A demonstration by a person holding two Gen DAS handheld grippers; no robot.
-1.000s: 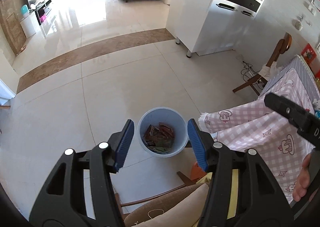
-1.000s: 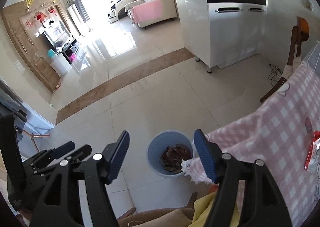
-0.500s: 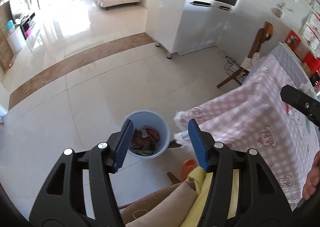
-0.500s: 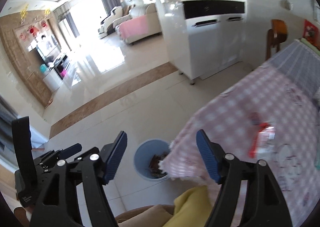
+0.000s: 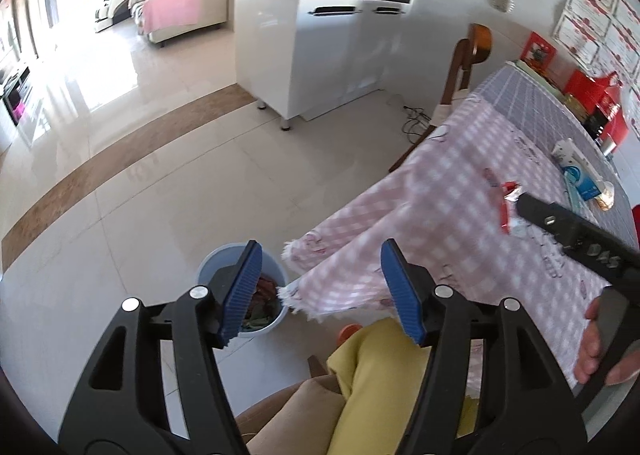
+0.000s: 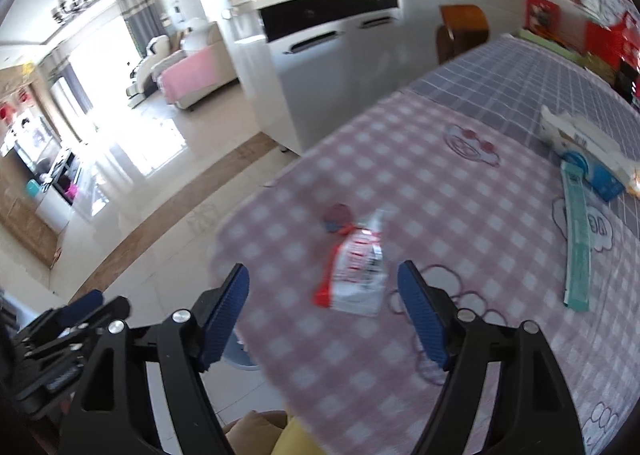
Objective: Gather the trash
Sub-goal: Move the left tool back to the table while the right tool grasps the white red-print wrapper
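The right gripper (image 6: pixel 322 303) points down at a red and white wrapper (image 6: pixel 356 265) lying on the checked tablecloth (image 6: pixel 460 195) — its jaws are wide apart and empty, ready to take it. The left gripper (image 5: pixel 320 291) is opening, also empty, above the blue bin (image 5: pixel 208 267) — the trash goes there.

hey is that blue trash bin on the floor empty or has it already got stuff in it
Not empty. The left wrist view shows the blue bin by the table's corner with reddish-brown wrappers and some green scraps lying in its bottom; how full it is cannot be told.
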